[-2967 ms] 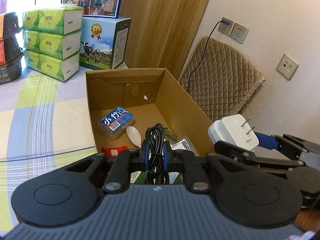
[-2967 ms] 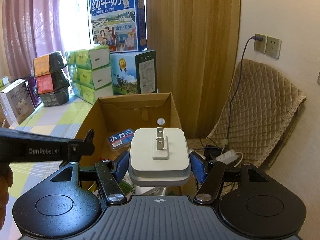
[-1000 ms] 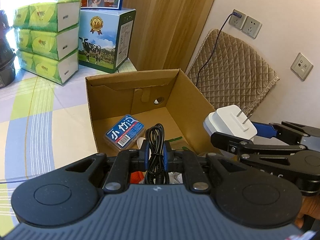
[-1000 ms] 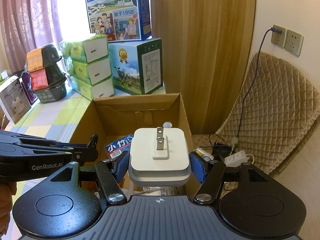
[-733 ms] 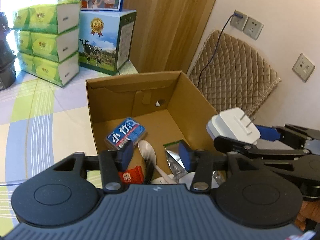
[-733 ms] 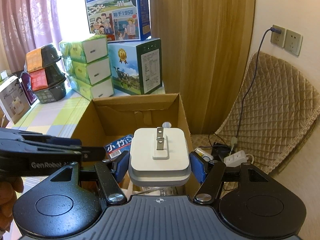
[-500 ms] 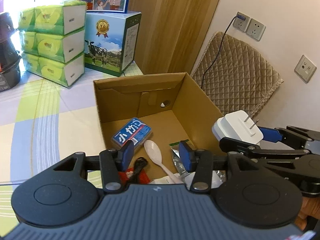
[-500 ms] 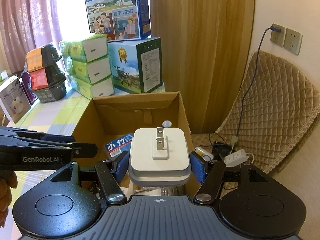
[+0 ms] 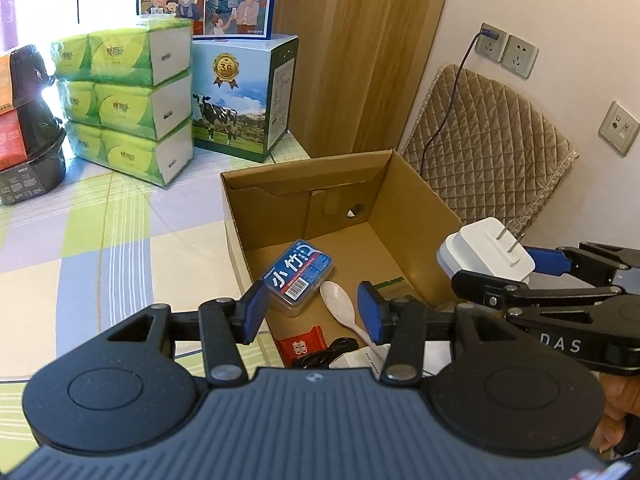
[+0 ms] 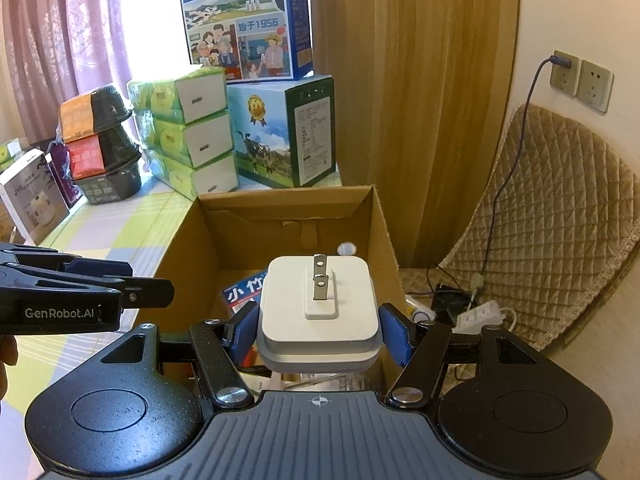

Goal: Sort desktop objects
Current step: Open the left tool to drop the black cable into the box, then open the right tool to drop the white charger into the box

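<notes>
Checked cloth covers the table (image 9: 120, 240), with tissue packs (image 9: 124, 96) and a milk carton (image 9: 240, 96) stacked at the back near the wooden panel. Open cardboard box (image 9: 420, 216) sits at the table's right edge, beside a quilted chair (image 10: 560, 208).

Left gripper (image 9: 312, 308): jaws spread wide, nothing between them, held above the box's near end. Below it in the box: blue card pack (image 9: 298, 276), white spoon (image 9: 340, 304), red wrapper (image 9: 300, 346), and what looks like a coiled black cable (image 9: 328, 354), partly hidden behind the gripper body.

Right gripper (image 10: 318, 330): clamped on a white charger (image 10: 318, 312), blue pads pressing its two flat sides, prongs pointing forward. It hangs over the box's right wall, not yet inside.

Handling, as I judge it: charger is a hard, smooth plastic block, light, not fragile; could slip if squeezed near the rounded corners. Flat sides are the place to hold it, clear of the prongs. A short drop into the box should not hurt it.
</notes>
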Available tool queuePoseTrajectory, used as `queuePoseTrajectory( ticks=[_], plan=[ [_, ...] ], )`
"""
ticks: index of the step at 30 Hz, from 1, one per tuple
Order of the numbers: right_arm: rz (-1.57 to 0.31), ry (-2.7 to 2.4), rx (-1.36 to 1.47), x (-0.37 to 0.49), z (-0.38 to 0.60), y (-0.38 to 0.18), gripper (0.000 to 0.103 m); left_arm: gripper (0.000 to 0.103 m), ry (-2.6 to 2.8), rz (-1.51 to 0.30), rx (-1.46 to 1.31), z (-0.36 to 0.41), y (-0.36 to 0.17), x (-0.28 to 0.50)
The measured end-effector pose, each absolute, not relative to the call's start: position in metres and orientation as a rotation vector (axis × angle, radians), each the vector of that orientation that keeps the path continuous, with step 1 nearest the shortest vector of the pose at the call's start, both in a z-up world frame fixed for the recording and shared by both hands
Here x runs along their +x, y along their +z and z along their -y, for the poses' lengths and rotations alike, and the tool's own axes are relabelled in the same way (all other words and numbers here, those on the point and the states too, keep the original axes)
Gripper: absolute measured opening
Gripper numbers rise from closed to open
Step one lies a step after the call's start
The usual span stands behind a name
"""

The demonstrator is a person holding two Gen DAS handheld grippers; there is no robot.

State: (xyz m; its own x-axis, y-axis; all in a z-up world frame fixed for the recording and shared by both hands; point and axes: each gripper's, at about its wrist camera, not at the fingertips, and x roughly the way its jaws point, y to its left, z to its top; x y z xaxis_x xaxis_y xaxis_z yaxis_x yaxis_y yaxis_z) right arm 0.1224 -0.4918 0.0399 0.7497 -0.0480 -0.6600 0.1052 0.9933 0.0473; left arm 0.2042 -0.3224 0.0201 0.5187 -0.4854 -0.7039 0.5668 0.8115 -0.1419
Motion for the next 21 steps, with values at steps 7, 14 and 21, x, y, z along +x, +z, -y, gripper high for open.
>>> queuePoseTrajectory(
  ticks=[7, 14, 21],
  plan=[
    [-0.721, -0.081, 0.079, 0.125, 0.488, 0.04, 0.062, 0.043, -0.634, -0.804, 0.109, 0.32, 0.022, 0.205],
    [-0.69, -0.069, 0.175, 0.132, 0.495, 0.041, 0.064, 0.045, -0.625, -0.805, 0.099, 0.31, 0.022, 0.208],
    [-0.694, -0.096, 0.233, 0.133, 0.506, 0.042, 0.08, 0.052, -0.612, -0.812, 0.102, 0.302, 0.019, 0.208]
  ],
)
